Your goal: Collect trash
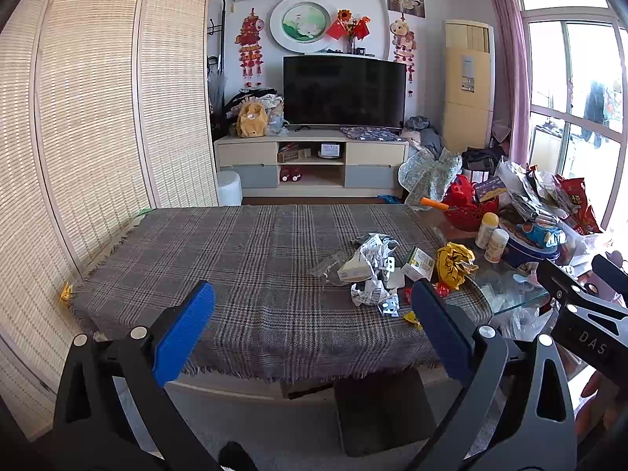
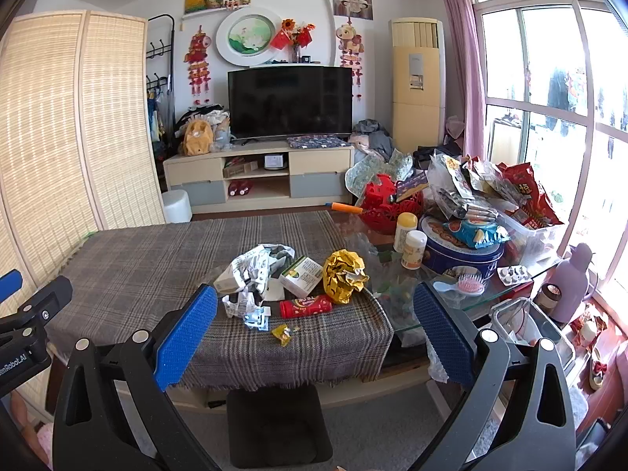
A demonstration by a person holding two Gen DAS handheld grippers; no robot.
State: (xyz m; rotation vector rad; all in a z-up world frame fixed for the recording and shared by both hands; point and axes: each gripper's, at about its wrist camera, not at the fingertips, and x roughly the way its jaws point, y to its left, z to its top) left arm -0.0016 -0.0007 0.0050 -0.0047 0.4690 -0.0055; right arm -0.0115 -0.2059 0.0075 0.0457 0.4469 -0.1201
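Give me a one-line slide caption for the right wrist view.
Open right gripper faces trash on the plaid tablecloth: crumpled paper, gold foil, red tube.

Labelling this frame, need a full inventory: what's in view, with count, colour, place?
plaid cloth: 1, grey, covering table
crumpled paper: 1 heap, white, cloth's right part
gold foil wad: 1, gold, right of small box
small box: 1, white-green, between paper and foil
red tube: 1, red, lying in front of box
yellow wrapper: 1, near cloth's front edge
bottles: 2, white, yellow caps, glass top
cookie tin: 1, blue, behind bottles
hairbrush: 1, pink, glass top
TV: 1, black, far wall
left tool: 1, blue pads, open, empty
right tool: 1, blue pads, open, empty
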